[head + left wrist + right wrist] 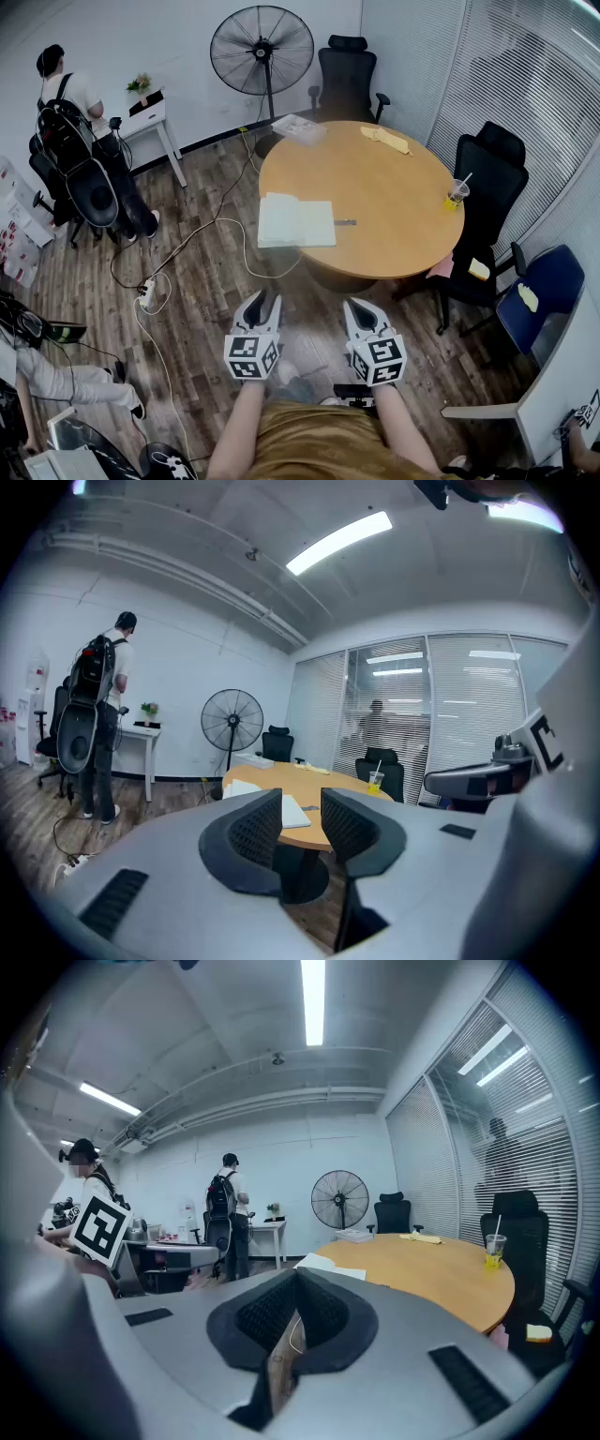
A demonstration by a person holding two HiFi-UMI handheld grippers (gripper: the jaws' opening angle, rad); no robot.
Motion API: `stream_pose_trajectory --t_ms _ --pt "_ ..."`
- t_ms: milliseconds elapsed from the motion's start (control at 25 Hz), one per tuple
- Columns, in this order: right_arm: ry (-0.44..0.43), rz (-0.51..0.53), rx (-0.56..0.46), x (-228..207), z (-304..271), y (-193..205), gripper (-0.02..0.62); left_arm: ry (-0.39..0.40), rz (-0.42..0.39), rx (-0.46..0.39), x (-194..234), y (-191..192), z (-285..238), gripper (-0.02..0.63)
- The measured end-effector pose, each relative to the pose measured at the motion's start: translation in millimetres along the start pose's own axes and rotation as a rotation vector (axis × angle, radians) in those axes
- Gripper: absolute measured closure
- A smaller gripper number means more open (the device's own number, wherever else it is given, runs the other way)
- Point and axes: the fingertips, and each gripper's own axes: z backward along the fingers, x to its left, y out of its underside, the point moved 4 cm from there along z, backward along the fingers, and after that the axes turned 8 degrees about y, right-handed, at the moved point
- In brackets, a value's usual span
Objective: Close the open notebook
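**Tongs short of the table, notebook lying open**

Left tongs (300, 803) are released, with the jaws apart and nothing between them. My right tongs (295, 1283) are clenched on nothing, pads together. I hold both low in front of me, over the floor, well apart from the table (394, 202).

The notebook (295, 223) lies flat and open at the table's near left edge. Its left page reaches the rim, and a small dark pen-like thing (345, 222) lies just beside its right page. I judge the task to be at the approach, with nothing touched yet.

Next I need to bring one pair in to a page's outer edge and get a jaw tip under it. Then I swing that half over the spine onto the other. The left tongs, already apart, look the handier. The page at the rim should give me a lip to get under. The right tongs could press on the other half so the book does not slide.

The floor between me and the near edge is open, apart from a white cable (239, 246) that trails past the near left edge. A power strip (148, 292) lies further left. The cup with a straw (457, 194) at the right edge and the paper stack (298, 127) at the far edge stand well apart from the book, so a swinging page should meet nothing. The risk I see is nudging the book off the rim.
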Motion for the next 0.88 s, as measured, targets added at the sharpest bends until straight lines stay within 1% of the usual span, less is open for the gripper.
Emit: stream_pose_trajectory --t_ms 160,360,480,720,880 --pt "0.008 0.002 0.007 5 7 3 0.583 0.002 -0.001 0.012 -2 3 10 0.462" --pt "-0.017 0.018 0.002 15 15 4 0.583 -0.016 -0.002 0.012 -6 5 25 0.465" --pt "-0.030 0.012 0.005 20 19 7 0.583 -0.030 0.007 0.011 -6 8 33 0.466" --pt "-0.066 -0.078 0.004 15 22 9 0.583 -0.049 0.026 0.011 -5 12 37 0.469" --pt "-0.095 -0.144 -0.011 11 13 7 0.583 -0.059 0.048 0.002 10 12 27 0.472"
